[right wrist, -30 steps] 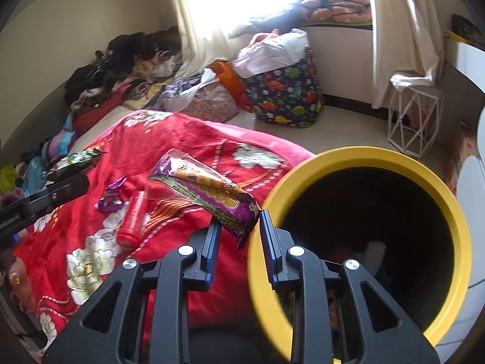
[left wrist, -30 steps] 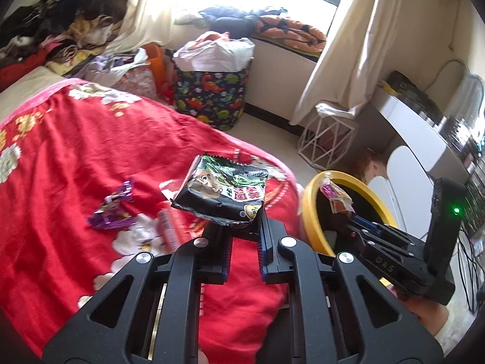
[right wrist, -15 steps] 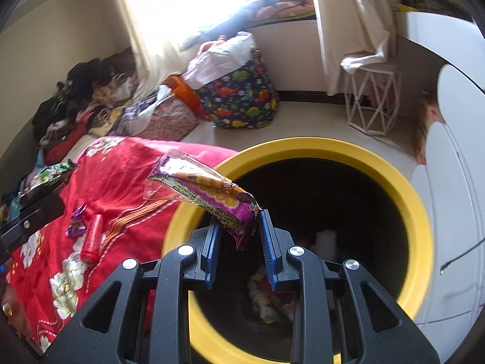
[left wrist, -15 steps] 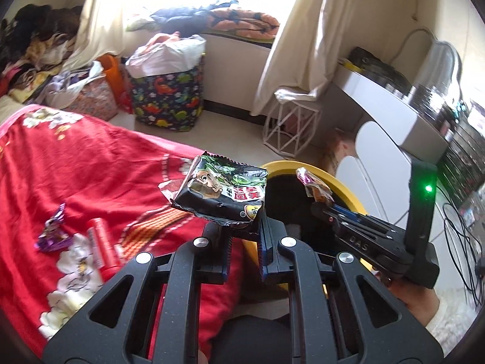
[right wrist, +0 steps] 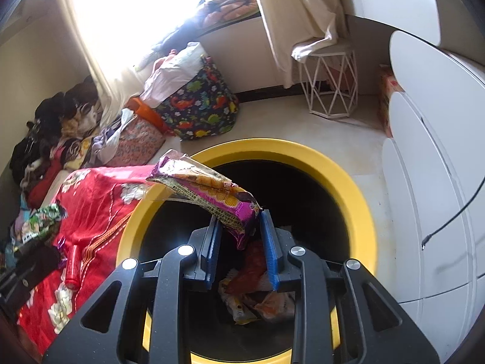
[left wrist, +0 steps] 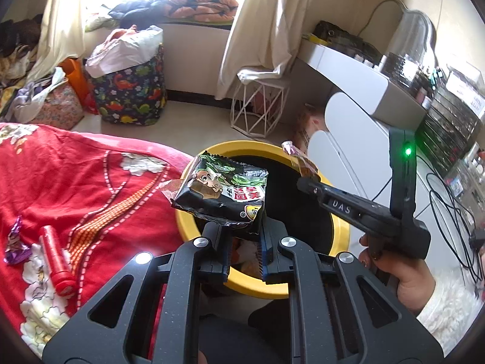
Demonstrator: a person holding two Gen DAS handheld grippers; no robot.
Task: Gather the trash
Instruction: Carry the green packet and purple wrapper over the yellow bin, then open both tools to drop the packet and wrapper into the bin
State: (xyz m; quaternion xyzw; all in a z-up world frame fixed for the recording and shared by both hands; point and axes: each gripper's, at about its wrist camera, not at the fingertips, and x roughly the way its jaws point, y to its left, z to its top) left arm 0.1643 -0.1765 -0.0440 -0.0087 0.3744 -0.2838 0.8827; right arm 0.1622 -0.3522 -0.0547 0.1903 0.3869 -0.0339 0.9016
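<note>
A yellow bin (left wrist: pixel 342 230) (right wrist: pixel 348 188) with a black inside stands beside the red bed; several wrappers (right wrist: pixel 257 288) lie at its bottom. My left gripper (left wrist: pixel 245 230) is shut on a black-and-green snack bag (left wrist: pixel 221 188), held over the bin's near-left rim. Over the bin's mouth, my right gripper (right wrist: pixel 239 227) holds a purple biscuit wrapper (right wrist: pixel 209 191) between its blue pads; its jaws are opening, and the wrapper still sticks up to the left. A red tube (left wrist: pixel 57 267) and a small purple wrapper (left wrist: pixel 15 242) lie on the red blanket (left wrist: pixel 75 182).
A dinosaur-print basket (left wrist: pixel 130 91), a white wire stool (left wrist: pixel 257 106) and a white desk with drawers (right wrist: pixel 424 151) ring the floor behind the bin. Cables (left wrist: pixel 448 206) hang at the right. Clothes (right wrist: pixel 45 127) are piled by the far wall.
Both grippers have swung from over the bed to over the yellow bin, each still carrying its wrapper. The right gripper's pads stand slightly wider apart.
</note>
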